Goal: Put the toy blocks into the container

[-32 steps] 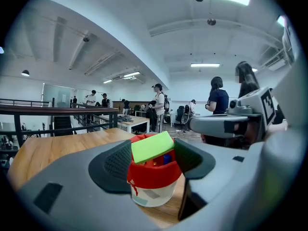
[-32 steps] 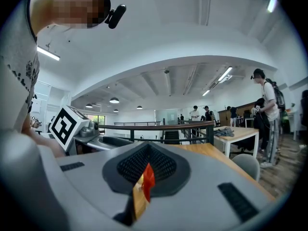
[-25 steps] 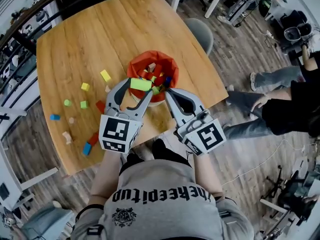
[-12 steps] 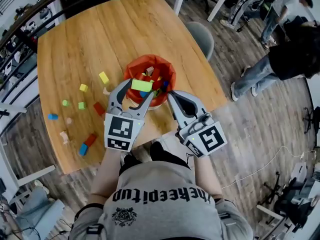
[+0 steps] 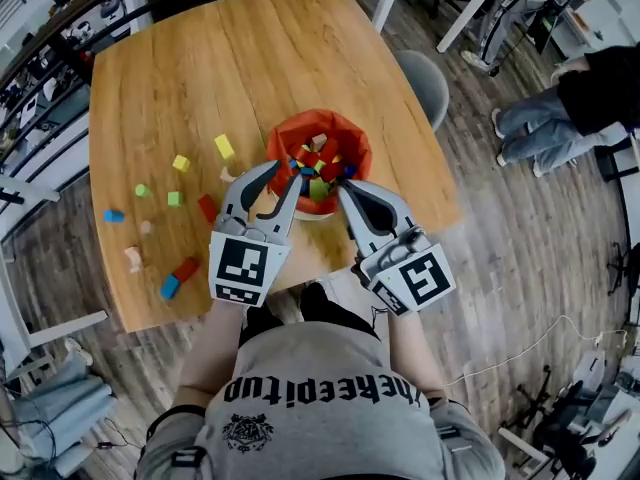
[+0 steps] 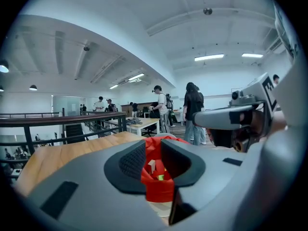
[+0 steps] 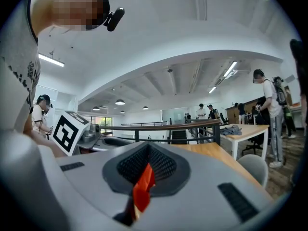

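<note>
Red fabric forms the soft-sided container [image 5: 322, 117], which stands near the front edge of the wooden table [image 5: 200, 58], just ahead of both grippers. It holds a heap of mixed blocks [image 5: 316, 156], and a lime-green block [image 5: 318, 190] lies against its near wall.

The left gripper [image 5: 287, 171] points at the container's near left rim. Its jaws have just been closing and now stand partly apart with no block between them. In the left gripper view only the container [image 6: 156, 186] shows through the gap of the left gripper [image 6: 154, 160], and the pads [image 6: 132, 160] touch nothing.

The right gripper [image 5: 343, 184] reaches the container's near right rim with its jaws pressed together. In the right gripper view a fold of the red fabric [image 7: 143, 189] is pinched between the dark ribbed pads [image 7: 159, 165] of the right gripper [image 7: 144, 170].

More blocks lie scattered on the table to the left of the container:
- a yellow block [image 5: 224, 146] close to its left side
- a smaller yellow cube [image 5: 181, 163]
- two green cubes [image 5: 141, 190] [image 5: 174, 199]
- a blue block [image 5: 113, 215] far to the left
- a red block [image 5: 207, 208] just beside the left gripper
- a pale wooden piece [image 5: 133, 259]
- a red bar [image 5: 187, 268] touching a blue cube [image 5: 169, 287] near the front edge
</note>
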Demonstrator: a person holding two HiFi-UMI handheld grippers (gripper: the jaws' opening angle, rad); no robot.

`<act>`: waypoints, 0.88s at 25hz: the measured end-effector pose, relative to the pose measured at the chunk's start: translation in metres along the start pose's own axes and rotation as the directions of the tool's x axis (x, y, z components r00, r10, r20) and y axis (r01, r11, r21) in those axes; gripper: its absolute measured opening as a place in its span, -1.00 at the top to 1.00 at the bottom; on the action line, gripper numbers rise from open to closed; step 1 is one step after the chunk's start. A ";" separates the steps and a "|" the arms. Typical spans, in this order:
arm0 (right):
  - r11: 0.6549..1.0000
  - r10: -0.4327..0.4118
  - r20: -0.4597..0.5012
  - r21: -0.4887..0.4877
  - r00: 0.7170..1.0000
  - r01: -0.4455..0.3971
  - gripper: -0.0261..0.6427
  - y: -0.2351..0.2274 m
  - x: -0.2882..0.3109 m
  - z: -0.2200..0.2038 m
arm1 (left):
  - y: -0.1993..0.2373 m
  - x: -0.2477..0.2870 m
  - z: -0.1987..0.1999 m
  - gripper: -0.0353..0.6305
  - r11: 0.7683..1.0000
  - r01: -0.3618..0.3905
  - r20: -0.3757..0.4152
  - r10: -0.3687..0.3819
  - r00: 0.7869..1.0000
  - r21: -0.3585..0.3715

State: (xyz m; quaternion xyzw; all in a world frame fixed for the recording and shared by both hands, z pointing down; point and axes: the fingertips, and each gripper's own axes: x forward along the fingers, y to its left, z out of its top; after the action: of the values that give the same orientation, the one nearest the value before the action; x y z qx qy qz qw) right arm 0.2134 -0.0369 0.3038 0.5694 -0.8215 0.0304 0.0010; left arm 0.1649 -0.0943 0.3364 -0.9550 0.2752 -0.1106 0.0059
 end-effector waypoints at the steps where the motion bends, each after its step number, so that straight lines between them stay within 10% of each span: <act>1: 1.000 0.016 0.001 -0.001 1.000 -0.016 0.89 0.003 0.004 0.001 | 0.004 -0.005 0.001 0.63 1.000 -0.018 0.008 0.018 1.000 -0.002; 13: 0.959 0.284 -0.004 -0.006 0.959 -0.284 0.89 0.070 0.065 0.001 | 0.069 -0.081 -0.010 0.85 0.960 -0.252 0.042 0.259 0.965 -0.125; 22: 0.872 0.489 -0.034 -0.005 0.872 -0.489 0.89 0.137 0.109 -0.009 | 0.113 -0.152 -0.033 0.85 0.875 -0.445 0.022 0.457 0.889 -0.192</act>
State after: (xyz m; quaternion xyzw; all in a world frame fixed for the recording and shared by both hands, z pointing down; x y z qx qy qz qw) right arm 0.0467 -0.0900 0.3100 0.3427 -0.9388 0.0328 0.0100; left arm -0.0268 -0.1087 0.3290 -0.8642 0.4987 -0.0488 -0.0463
